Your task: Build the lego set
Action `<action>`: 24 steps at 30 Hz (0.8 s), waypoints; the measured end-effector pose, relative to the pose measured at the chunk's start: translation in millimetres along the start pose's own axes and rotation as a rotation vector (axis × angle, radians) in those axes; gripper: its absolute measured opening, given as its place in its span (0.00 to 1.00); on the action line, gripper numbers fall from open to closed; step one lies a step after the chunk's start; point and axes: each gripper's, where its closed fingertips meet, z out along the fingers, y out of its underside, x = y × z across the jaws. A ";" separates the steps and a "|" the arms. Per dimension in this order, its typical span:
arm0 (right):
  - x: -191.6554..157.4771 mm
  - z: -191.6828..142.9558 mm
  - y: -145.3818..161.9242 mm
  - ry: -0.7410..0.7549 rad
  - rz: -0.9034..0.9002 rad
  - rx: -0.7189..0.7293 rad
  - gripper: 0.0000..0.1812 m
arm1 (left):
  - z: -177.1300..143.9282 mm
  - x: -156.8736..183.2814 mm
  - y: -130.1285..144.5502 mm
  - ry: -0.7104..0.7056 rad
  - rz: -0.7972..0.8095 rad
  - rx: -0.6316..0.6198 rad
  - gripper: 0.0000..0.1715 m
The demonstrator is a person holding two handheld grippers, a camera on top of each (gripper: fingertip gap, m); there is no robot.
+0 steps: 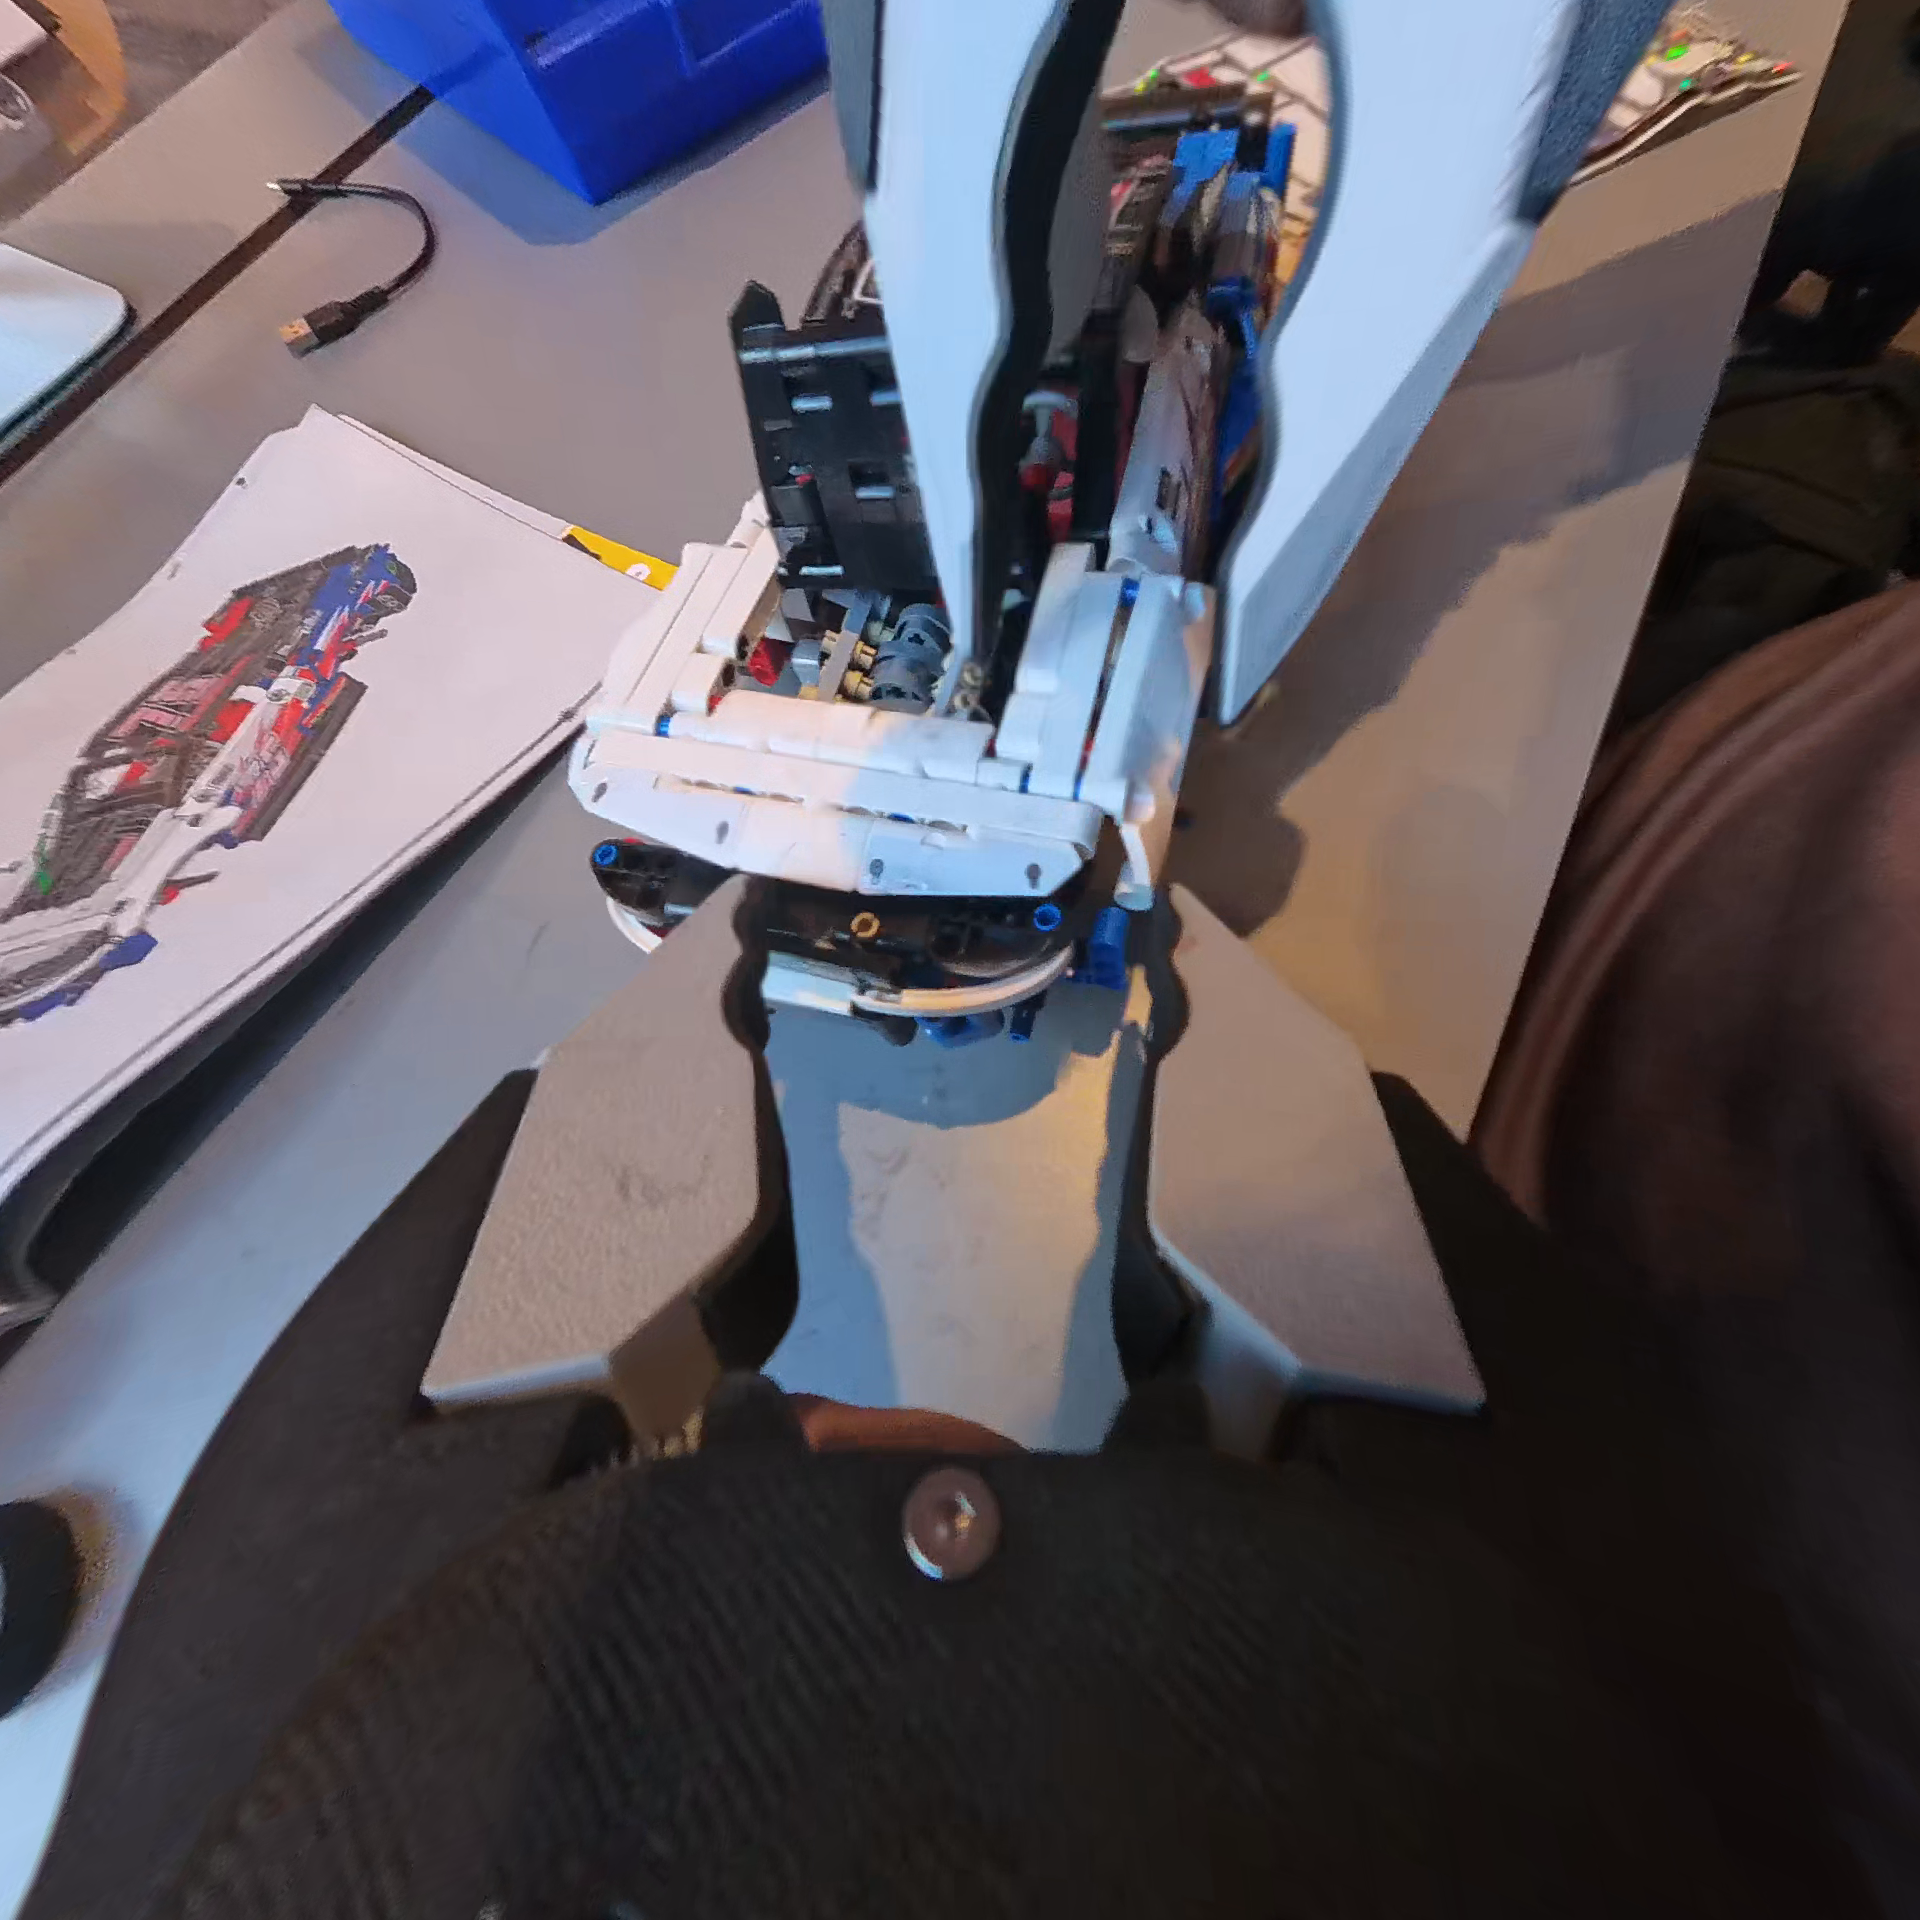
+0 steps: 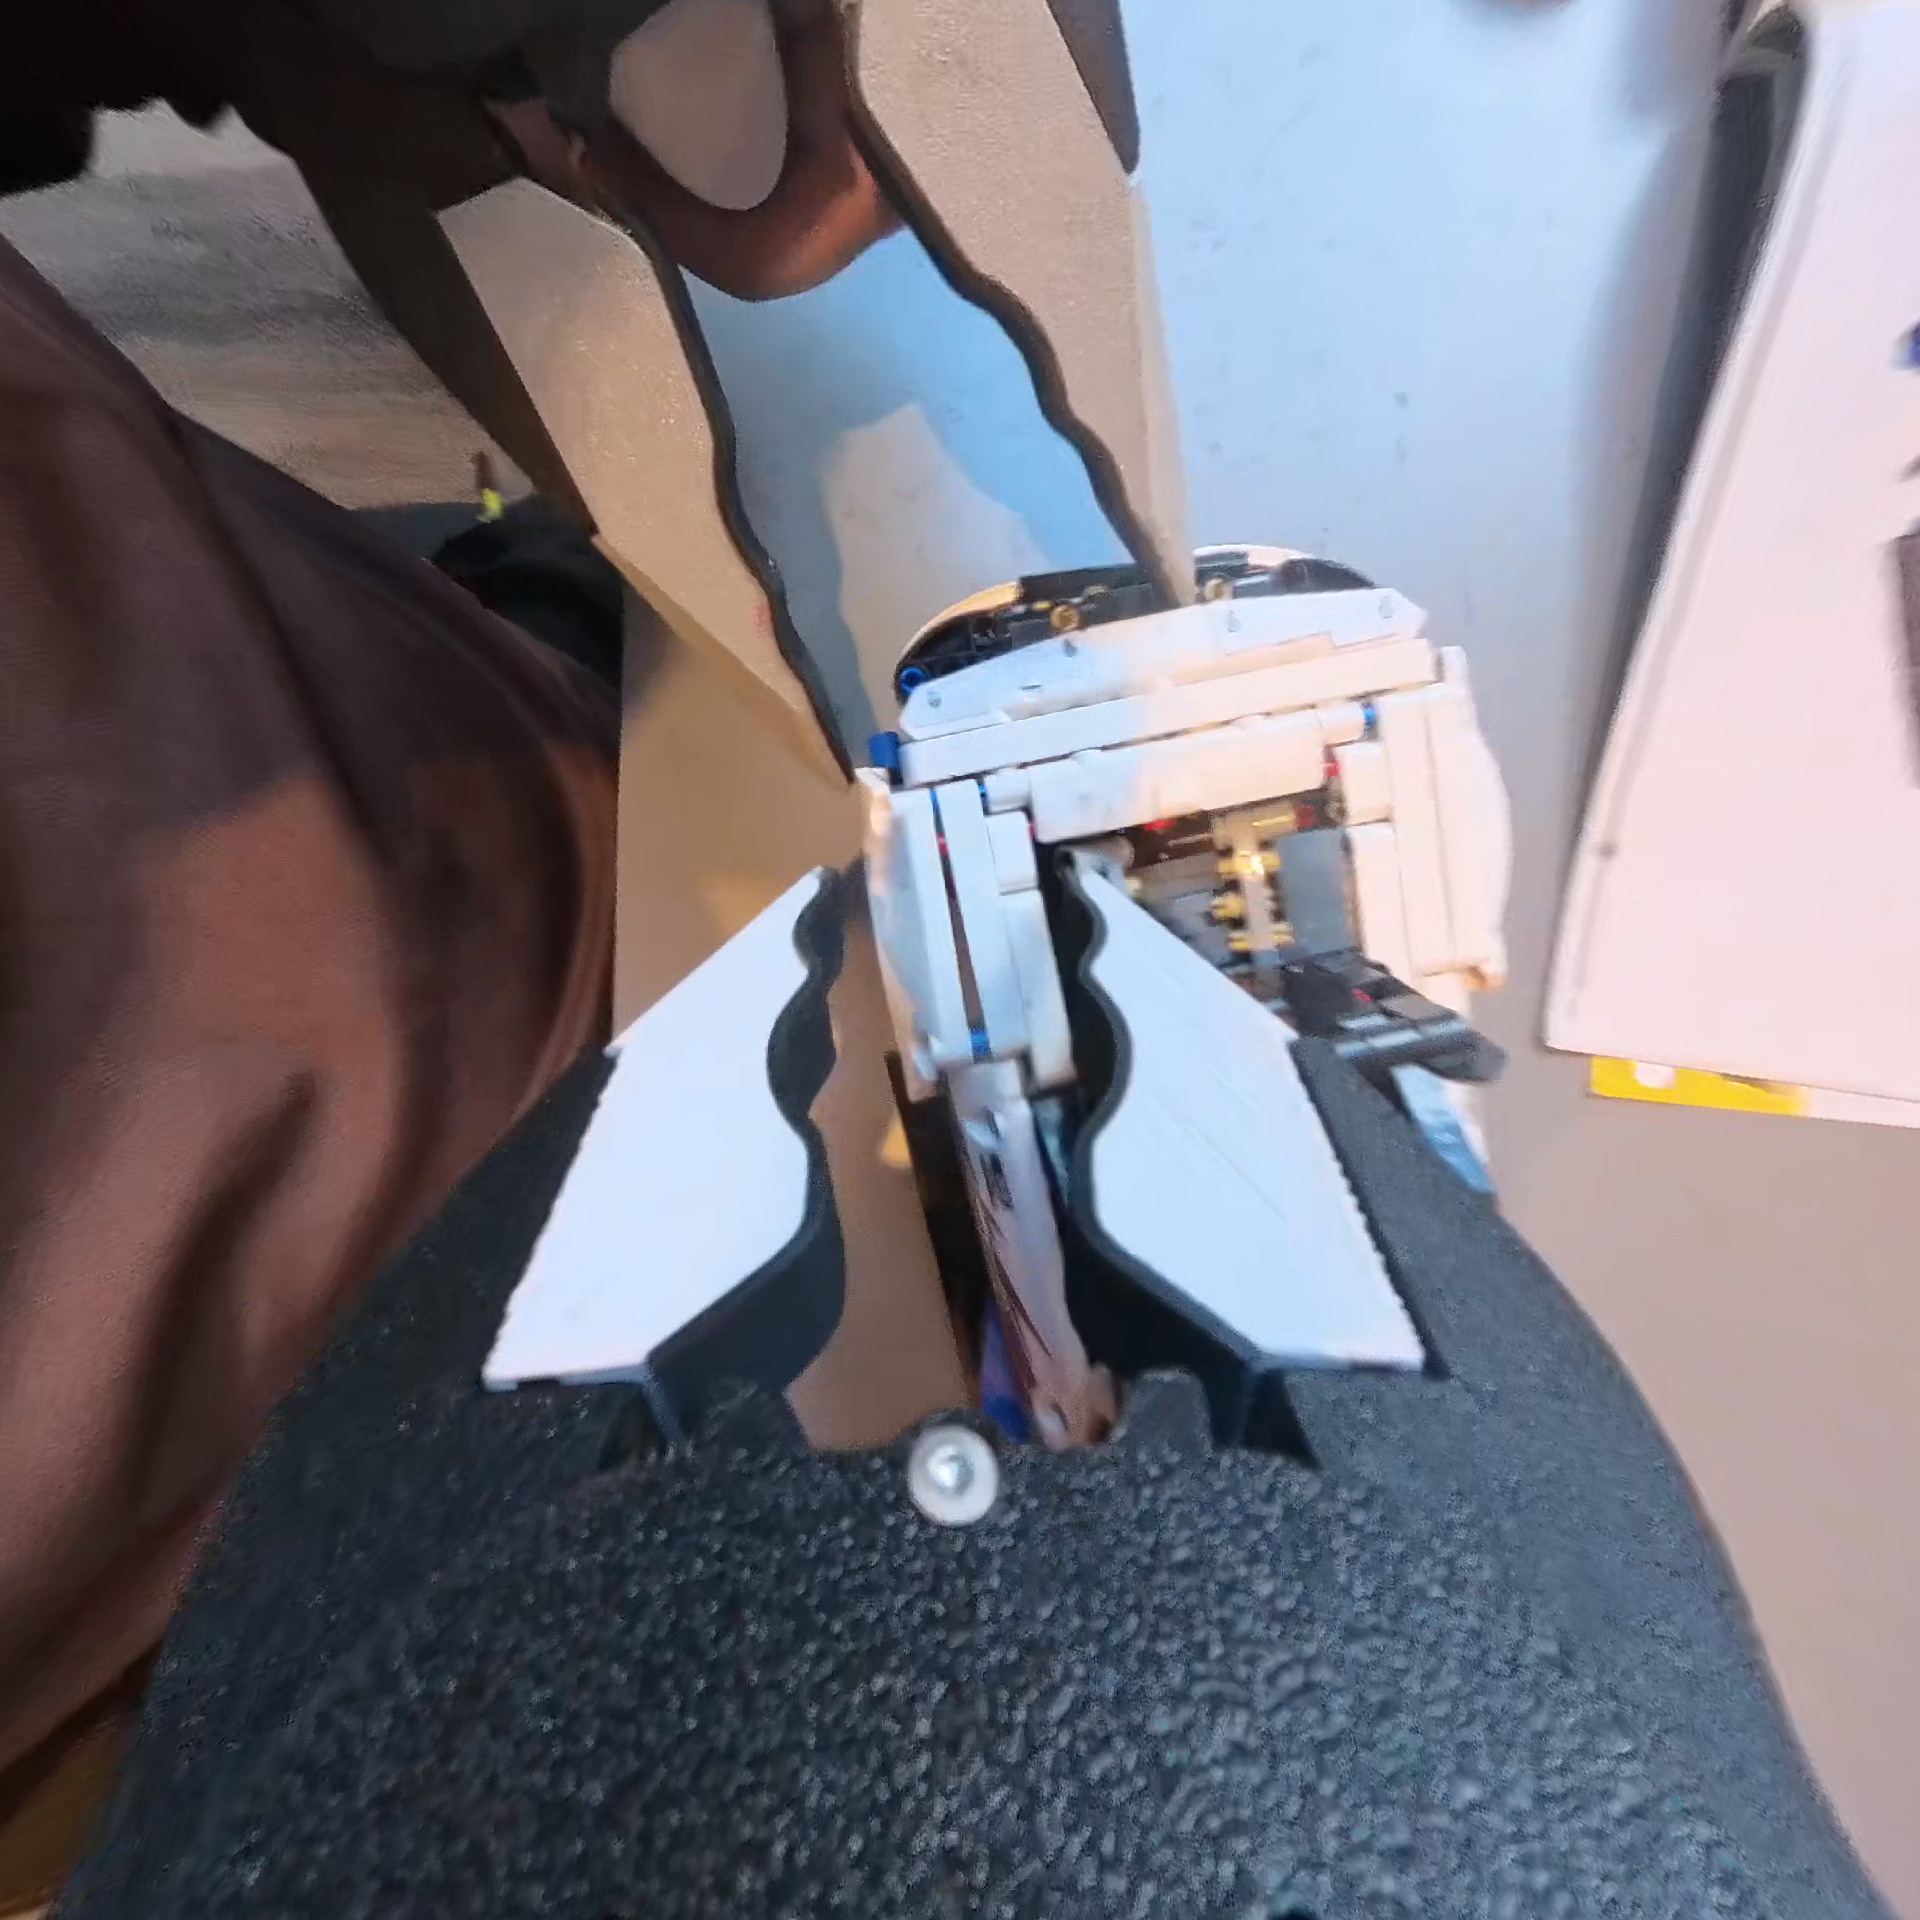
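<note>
A partly built white, black, red and blue lego car (image 1: pixel 831 779) stands tilted up on the grey table (image 1: pixel 582 343), its white end toward the left wrist camera. My left gripper (image 1: pixel 940 914), with grey fingers, is closed around the car's low black-and-white end. My right gripper (image 2: pixel 956 883), with white fingers, is closed on the car's white side panel (image 2: pixel 966 935). The right gripper reaches down into the car from above in the left wrist view (image 1: pixel 1101 686). The left gripper comes in from the top in the right wrist view (image 2: pixel 1013 681). The car (image 2: pixel 1195 769) fills the middle of that view.
An open instruction booklet (image 1: pixel 260 727) lies left of the car and shows in the right wrist view (image 2: pixel 1714 623). A blue bin (image 1: pixel 623 83) and a black USB cable (image 1: pixel 364 270) lie at the back. A brown sleeve (image 1: pixel 1714 935) is at the right, by the table edge. The tips of one gripper are about 4 cm away from the tips of the other.
</note>
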 end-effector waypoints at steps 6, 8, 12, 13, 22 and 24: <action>1.1 -45.9 4.9 0.252 -0.096 0.114 0.22 | -2.3 13.3 -39.6 0.110 0.034 0.033 0.37; 4.7 -51.8 18.3 0.287 -0.043 0.172 0.22 | 9.6 21.3 -50.2 0.173 0.039 -0.019 0.33; 7.0 -52.8 49.4 0.318 0.055 0.235 0.22 | 35.5 30.2 -38.8 0.224 0.072 -0.230 0.26; 6.7 -53.5 55.9 0.329 0.058 0.247 0.21 | 38.5 31.2 -34.7 0.222 0.079 -0.269 0.25; 6.1 -55.7 81.9 0.257 0.067 0.370 0.20 | 44.4 37.2 -34.5 0.194 0.046 -0.344 0.19; 4.3 -54.1 79.8 0.233 0.054 0.399 0.19 | 43.3 38.0 -35.6 0.218 -0.015 -0.328 0.16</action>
